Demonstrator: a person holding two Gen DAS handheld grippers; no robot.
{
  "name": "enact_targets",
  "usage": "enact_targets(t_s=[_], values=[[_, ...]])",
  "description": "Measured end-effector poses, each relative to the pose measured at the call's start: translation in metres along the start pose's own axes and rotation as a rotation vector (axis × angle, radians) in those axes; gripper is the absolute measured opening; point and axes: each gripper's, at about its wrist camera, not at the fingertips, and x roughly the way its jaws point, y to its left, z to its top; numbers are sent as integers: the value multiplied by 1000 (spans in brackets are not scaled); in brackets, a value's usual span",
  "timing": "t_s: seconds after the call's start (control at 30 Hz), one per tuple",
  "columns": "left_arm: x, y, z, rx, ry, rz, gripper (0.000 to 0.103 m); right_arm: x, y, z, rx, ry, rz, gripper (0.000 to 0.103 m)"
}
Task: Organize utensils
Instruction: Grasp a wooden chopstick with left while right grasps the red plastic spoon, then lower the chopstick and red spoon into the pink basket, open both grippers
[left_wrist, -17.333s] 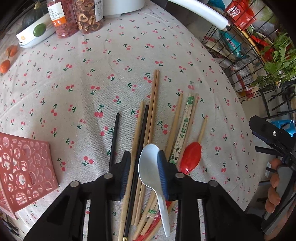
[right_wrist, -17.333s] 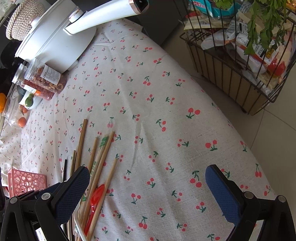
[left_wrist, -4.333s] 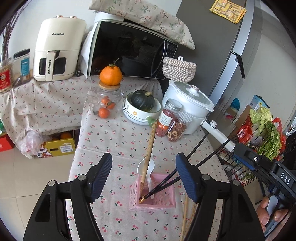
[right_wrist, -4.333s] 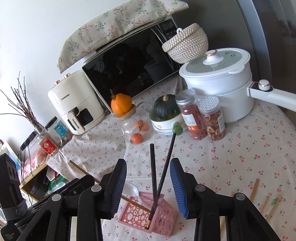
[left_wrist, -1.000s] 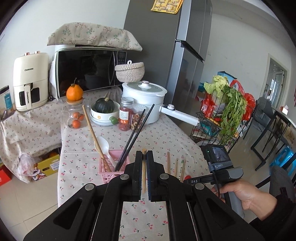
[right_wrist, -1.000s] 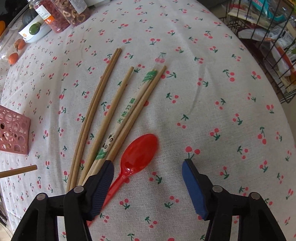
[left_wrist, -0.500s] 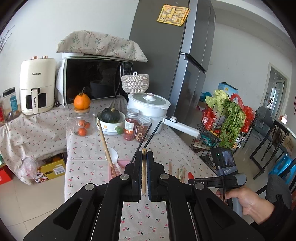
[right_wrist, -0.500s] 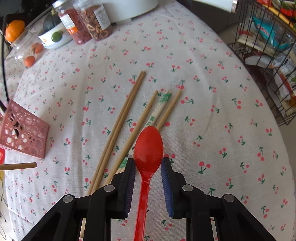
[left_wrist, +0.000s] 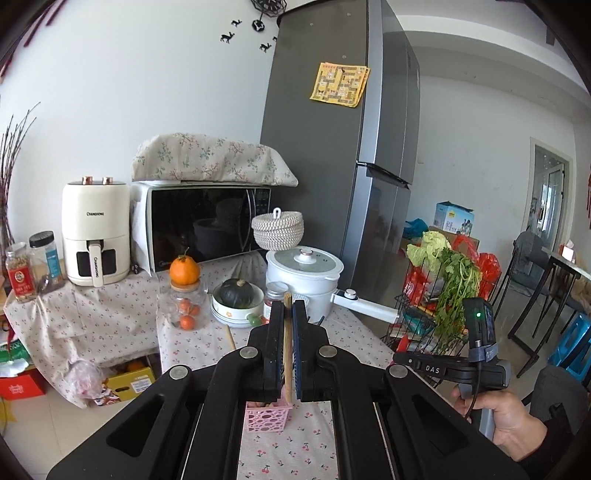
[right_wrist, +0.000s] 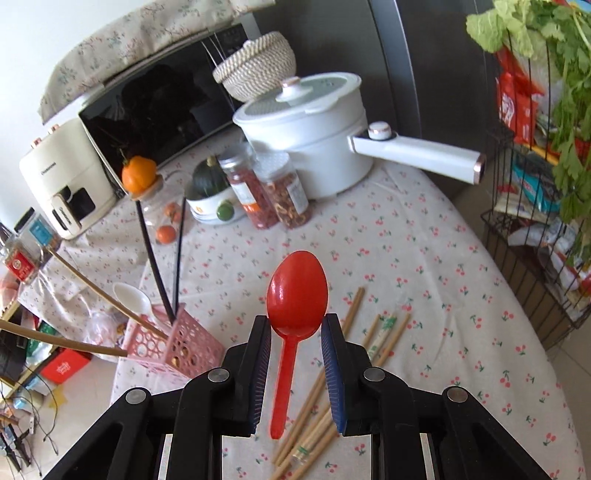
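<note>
1. Now the red spoon (right_wrist: 296, 295) sits clamped at its bowl in the right hand-held gripper (right_wrist: 296, 334), above the bench (right_wrist: 424, 258).
2. The left hand-held gripper (left_wrist: 288, 314) is together on a wooden chopstick (left_wrist: 287, 343).
3. The pink basket (right_wrist: 177, 343) already holds leaning chopsticks; the spoon could likely knock them or tip it.
4. The smooth bowl may slip.

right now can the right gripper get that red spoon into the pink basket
Probably yes. The right gripper is shut on the red spoon, lifted off the table, and the pink basket has open space beside the chopsticks already leaning in it.
</note>
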Motion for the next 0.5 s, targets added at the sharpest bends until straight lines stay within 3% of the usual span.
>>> enact_targets(t_s=[0.17,0.5], values=[[27,3,3,9,61,21,4,-6,16,15,-2,-74,41,25],[78,10,4,47,106,88,4,-4,49,33,-14,-178,127,25]])
